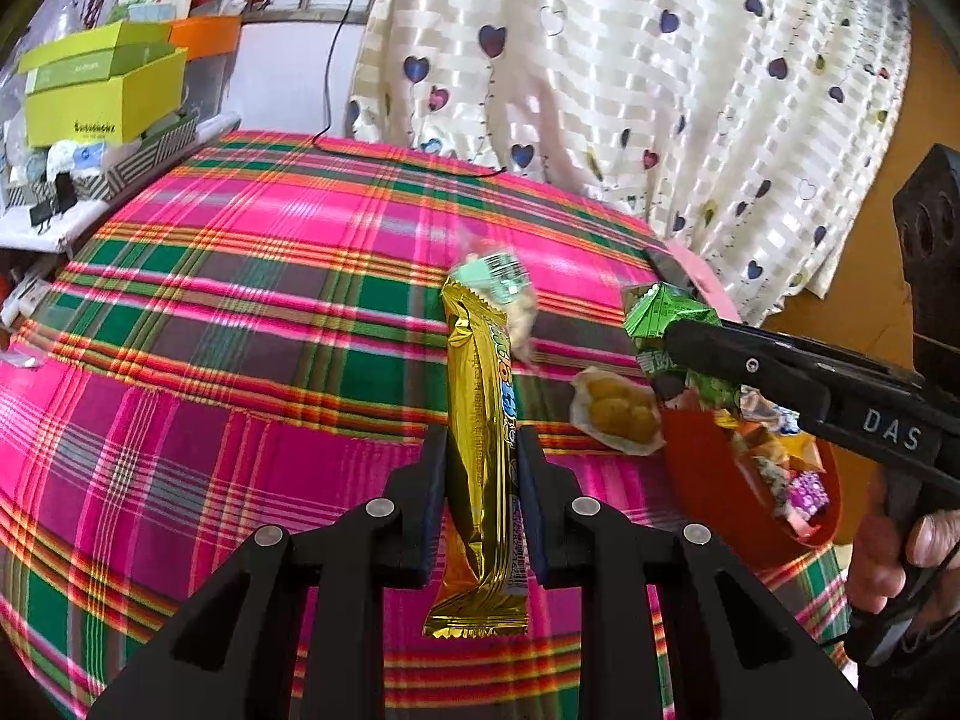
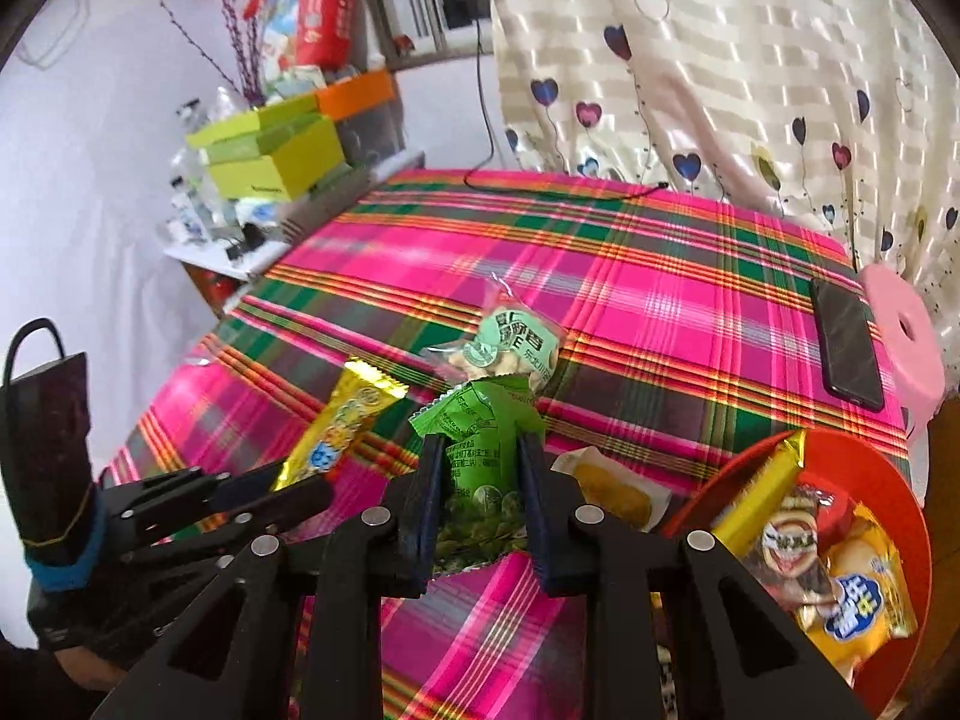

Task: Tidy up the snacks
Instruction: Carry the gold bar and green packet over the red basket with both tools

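Red bowl (image 2: pixel 888 480) at the near right corner of the plaid tablecloth (image 2: pixel 630 276), part-filled with wrapped snacks: a gold bar (image 2: pixel 757 495) leaning on the rim, a skull-printed packet (image 2: pixel 789 546), a yellow pack with a blue logo (image 2: pixel 855 597). Same red bowl (image 1: pixel 708 480) in the left wrist view, piled with mixed wrappers, among them a purple one (image 1: pixel 807 492).

Just left of the bowl, touching its rim: a clear pastry pack (image 1: pixel 618 411) with yellow cakes inside, lying flat on the cloth; seen also as pastry pack (image 2: pixel 612 489). Farther from the bowl, toward the cloth's middle: a pale green nut packet (image 2: pixel 510 354), lying loose. Beyond the bowl, near the far right edge: a black phone (image 2: pixel 846 345) beside a pink stool (image 2: pixel 906 324).

Left gripper (image 1: pixel 483 468) clamped on a gold snack bar (image 1: pixel 480 438), bar upright between the pads, its top end above the fingers, its bottom hanging below them, left of the bowl and off the cloth. Seen from the right wrist as left gripper (image 2: pixel 312 483) reaching in from the left, bar tilted up and away.

Right gripper (image 2: pixel 483 474) closed on a green pea packet (image 2: pixel 480 450), held above the cloth, left of the bowl. In the left wrist view, right gripper (image 1: pixel 666 339) over the bowl's far rim, fingers level, bare hand (image 1: pixel 894 564) on the handle.
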